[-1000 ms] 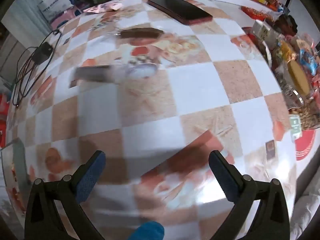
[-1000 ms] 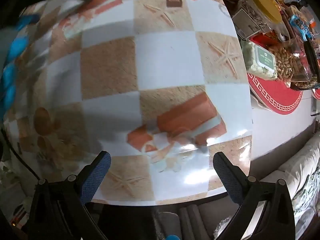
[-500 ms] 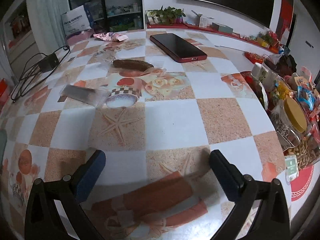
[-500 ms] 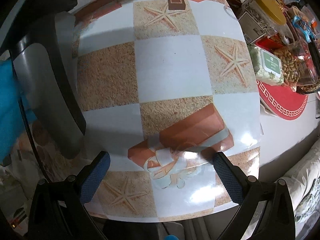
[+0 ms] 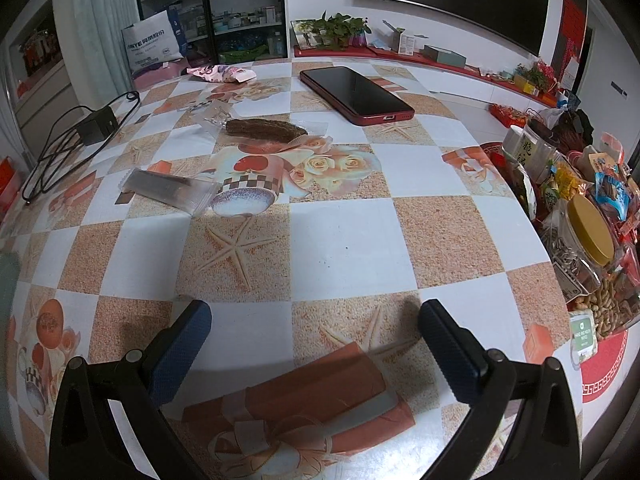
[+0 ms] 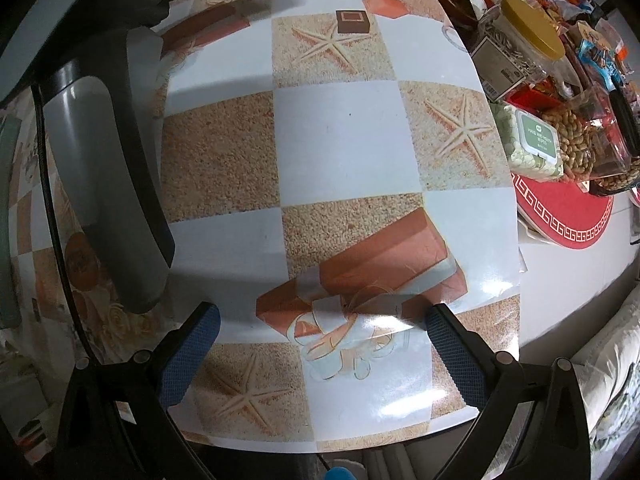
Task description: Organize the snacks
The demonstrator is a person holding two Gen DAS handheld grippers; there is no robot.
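Two wrapped snacks (image 5: 168, 190) (image 5: 266, 130) on table (image 5: 340, 248)

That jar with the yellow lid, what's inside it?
Through the clear wall of the jar, below its yellow lid, you can see it packed with what look like striped sunflower seeds. The label covers part of the side.

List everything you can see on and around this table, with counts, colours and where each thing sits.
Dark brown snack in clear wrapper: one, far centre.
Silver-grey flat packet in clear wrapper: one, left of centre.
Pink crumpled packet: one, far edge.
Red-cased phone: one, black screen, far centre.
Black charger with cable: one, far left.
Clear jar with yellow lid: one, right edge, holding seeds.
Green-lidded wipes pack: one, right, beside peanuts.
Red round mat: one, right.
Checkered tablecloth: orange and white.
Left gripper: open, empty.
Right gripper: open, empty.
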